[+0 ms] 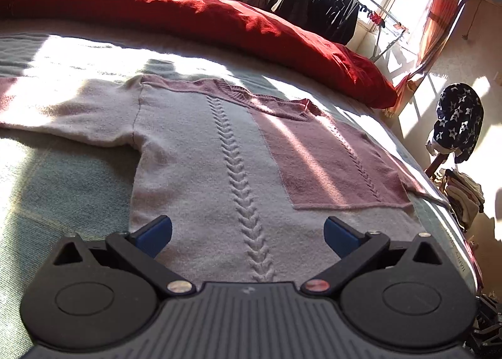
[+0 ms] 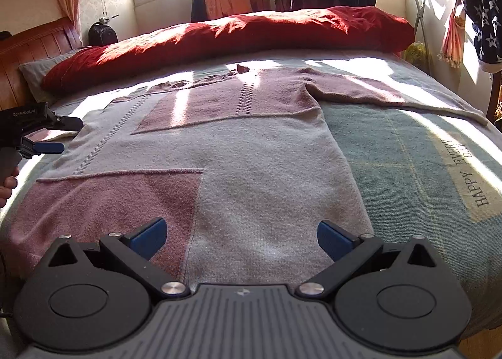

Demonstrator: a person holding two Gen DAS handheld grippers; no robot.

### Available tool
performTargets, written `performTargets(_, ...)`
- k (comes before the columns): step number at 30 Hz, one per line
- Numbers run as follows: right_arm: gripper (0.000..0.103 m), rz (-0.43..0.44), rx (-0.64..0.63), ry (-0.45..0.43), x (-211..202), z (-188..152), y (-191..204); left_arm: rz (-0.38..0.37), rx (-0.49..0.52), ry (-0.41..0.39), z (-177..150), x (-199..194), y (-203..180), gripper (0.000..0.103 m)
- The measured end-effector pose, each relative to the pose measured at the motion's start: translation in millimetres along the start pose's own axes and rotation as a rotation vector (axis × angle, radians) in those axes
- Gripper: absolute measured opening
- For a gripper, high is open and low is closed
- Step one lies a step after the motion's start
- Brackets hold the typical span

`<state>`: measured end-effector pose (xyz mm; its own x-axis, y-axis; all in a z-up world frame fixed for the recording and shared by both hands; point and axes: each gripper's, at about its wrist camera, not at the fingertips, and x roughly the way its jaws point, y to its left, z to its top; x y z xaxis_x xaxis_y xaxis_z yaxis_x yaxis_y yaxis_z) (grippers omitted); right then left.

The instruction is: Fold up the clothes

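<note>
Both grippers spread wide, nothing held. Sweater (image 2: 251,155) lies flat on the bed (image 2: 408,155), hem toward the grippers, collar toward the red duvet (image 2: 235,35). Long axis runs hem→collar, roughly straight away from both cams.

Near: right gripper (image 2: 241,235) hovers over the hem, at the seam between the pink block and the grey body. Can't tell if it touches the knit. Left gripper (image 1: 248,230) is over the sweater body w/ the cable-knit rib (image 1: 241,177) running dead centre between its jaws and away from it. In the right cam the left gripper sits off the sweater's left edge, level w/ mid body.

Mid: one sleeve looks already folded across the chest, pink panel (image 1: 329,167) lying on the body. Other sleeve (image 2: 392,98) is spread out on the sweater's right side, cuff well apart from the body.

Far: collar (image 1: 244,93) just short of the duvet.

Judgement: the spread sleeve is next, and it's on the right gripper's side, so right arm is nearer. Reach goes forward and outward from the hem, then carry the cuff back across the long axis.
</note>
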<state>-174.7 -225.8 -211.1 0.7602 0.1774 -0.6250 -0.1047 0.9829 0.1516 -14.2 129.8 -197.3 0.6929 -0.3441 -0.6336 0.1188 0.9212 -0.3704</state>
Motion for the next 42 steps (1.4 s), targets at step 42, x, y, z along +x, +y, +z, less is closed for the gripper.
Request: performTargets(42, 0.103, 0.009, 0.118, 0.088, -10.9, -21.4, -6.1, -0.037, -0.218, 0.143, -105.9, -97.4, -19.0, 0.102)
